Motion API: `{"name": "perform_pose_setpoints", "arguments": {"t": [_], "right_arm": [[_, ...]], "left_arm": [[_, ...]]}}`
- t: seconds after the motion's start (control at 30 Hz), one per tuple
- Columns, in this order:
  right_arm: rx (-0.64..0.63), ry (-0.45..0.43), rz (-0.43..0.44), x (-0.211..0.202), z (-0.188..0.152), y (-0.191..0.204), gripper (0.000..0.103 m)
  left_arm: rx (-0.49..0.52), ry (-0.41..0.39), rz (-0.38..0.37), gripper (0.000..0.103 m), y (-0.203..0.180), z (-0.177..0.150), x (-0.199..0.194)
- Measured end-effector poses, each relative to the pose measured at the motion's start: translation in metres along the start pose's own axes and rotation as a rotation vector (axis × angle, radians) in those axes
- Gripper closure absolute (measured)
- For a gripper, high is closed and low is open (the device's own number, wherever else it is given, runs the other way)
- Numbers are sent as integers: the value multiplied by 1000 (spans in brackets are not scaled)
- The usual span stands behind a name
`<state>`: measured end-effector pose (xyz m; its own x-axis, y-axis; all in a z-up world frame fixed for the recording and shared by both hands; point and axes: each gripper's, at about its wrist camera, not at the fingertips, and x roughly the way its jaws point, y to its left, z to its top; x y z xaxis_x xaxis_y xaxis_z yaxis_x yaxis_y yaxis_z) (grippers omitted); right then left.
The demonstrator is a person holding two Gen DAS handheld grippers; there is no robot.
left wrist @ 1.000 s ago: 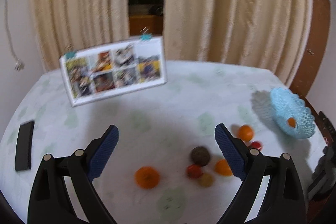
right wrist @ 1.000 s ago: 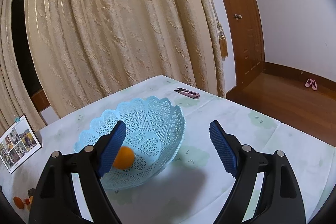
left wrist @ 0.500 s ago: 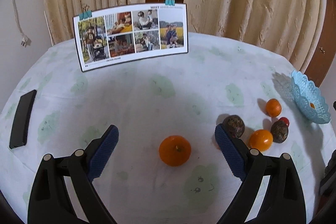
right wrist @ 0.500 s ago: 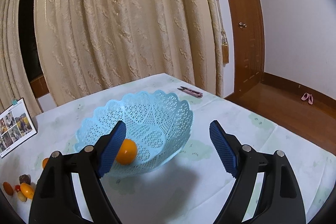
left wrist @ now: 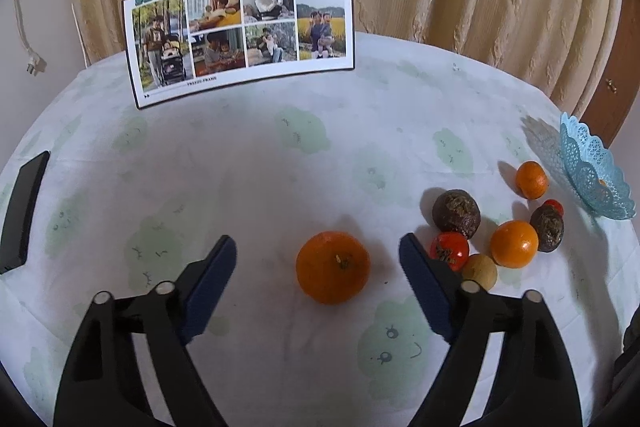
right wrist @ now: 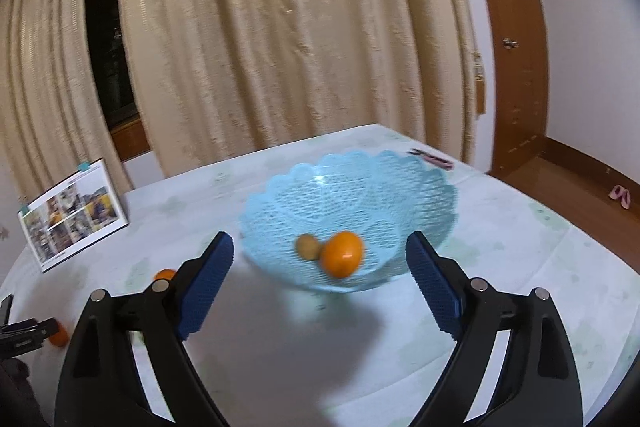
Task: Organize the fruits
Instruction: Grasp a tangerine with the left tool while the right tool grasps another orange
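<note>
The left gripper (left wrist: 318,269), jaws closing but not yet touching, straddles the big orange (left wrist: 333,267), seemingly to carry it to the blue basket (left wrist: 592,171).

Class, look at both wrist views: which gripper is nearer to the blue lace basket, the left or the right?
Right. The right gripper faces the blue basket just beyond its opening, empty jaws. The left gripper is closing around the large orange, with the basket at the table's far right edge.

Beige curtains (right wrist: 280,27) hang beside a wooden door (right wrist: 516,39).
</note>
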<state>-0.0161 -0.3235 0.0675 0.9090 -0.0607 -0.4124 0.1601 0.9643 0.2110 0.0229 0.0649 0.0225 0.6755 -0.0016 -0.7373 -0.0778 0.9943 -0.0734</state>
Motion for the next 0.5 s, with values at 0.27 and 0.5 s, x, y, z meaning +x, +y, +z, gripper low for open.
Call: {"name": "perform_pose_setpoints", "arguments": {"t": [0.27,0.5], "right_arm": [[-55,64,126,5,-2,46,14],[-106,185,230,14,-19,86,14]], "left_arm": [[23,47,-38,63,-5,-9,10],[41,16,-46,64,-7,-8,1]]}}
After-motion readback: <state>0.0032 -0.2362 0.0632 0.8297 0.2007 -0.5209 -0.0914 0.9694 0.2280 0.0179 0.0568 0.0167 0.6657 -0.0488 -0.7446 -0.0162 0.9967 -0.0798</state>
